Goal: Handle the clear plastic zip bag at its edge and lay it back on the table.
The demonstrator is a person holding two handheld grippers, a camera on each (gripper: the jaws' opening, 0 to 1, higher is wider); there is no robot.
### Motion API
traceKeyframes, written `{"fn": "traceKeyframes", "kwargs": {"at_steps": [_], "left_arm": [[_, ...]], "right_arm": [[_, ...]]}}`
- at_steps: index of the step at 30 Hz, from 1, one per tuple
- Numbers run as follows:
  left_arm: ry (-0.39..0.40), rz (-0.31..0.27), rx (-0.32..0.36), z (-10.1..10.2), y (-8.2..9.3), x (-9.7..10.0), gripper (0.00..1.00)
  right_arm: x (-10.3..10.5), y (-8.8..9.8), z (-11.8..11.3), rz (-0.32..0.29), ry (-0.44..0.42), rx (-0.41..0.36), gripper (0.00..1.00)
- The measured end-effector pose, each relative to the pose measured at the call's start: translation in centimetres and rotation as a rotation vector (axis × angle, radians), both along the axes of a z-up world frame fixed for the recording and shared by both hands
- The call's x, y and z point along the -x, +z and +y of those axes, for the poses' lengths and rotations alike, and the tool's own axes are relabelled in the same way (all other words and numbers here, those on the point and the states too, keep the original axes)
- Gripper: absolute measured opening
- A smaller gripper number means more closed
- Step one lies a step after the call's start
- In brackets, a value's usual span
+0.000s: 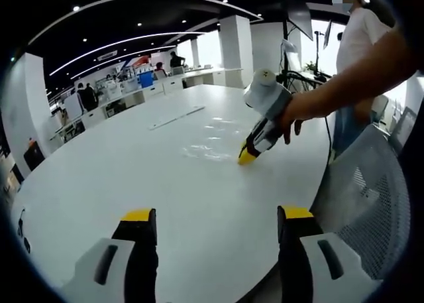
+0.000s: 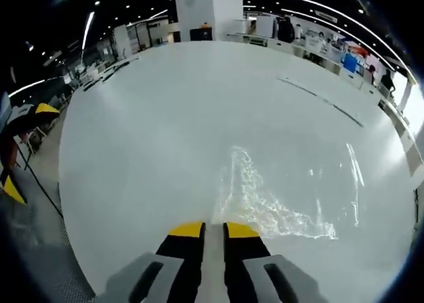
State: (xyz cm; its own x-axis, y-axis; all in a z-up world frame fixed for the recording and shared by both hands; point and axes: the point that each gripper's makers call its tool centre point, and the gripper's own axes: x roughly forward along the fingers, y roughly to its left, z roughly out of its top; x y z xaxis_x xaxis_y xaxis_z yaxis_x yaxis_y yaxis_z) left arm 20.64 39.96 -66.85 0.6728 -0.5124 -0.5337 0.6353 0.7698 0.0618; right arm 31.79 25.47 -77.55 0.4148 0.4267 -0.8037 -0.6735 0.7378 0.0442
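No text, label, brand, number or sign can be read in either view. The coloured shapes on the distant desks (image 1: 142, 77) in the left gripper view are too small and blurred to make out as writing

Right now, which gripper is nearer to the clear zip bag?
Right. The right gripper touches the edge of the clear zip bag on the table. The left gripper hangs back near the table's edge, apart from it.
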Motion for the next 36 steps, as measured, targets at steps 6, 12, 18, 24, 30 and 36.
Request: {"fn": "traceKeyframes", "kwargs": {"at_steps": [6,12,18,24,30,36], "left_arm": [[-0.007,-0.003,0.0,-0.4,0.1,0.1,0.73],[-0.004,-0.007,0.003,-0.4,0.2,0.1,0.73],[-0.003,-0.009,0.007,-0.4,0.3,0.2,0.72],[-0.009,-0.008,0.008,-0.7,0.3,0.2,0.72],[-0.017,-0.01,0.005,-0.8,0.3,0.1,0.71],[-0.019,-0.008,0.001,-0.5,0.2,0.0,0.71]], "right_arm": [[-2.0,-0.1,0.7,-0.064,-0.017,0.021,0.2],[-3.2,-0.3,1.0,-0.066,-0.086,0.024,0.18],[-2.6,-0.4,0.6,-0.046,-0.081,0.044,0.11],[-2.2,-0.4,0.0,-0.045,-0.055,0.068,0.0],[-1.2,-0.4,0.2,-0.023,0.018,0.064,0.0],[-0.2,0.4,0.5,-0.044,0.09,0.043,0.0]]}}
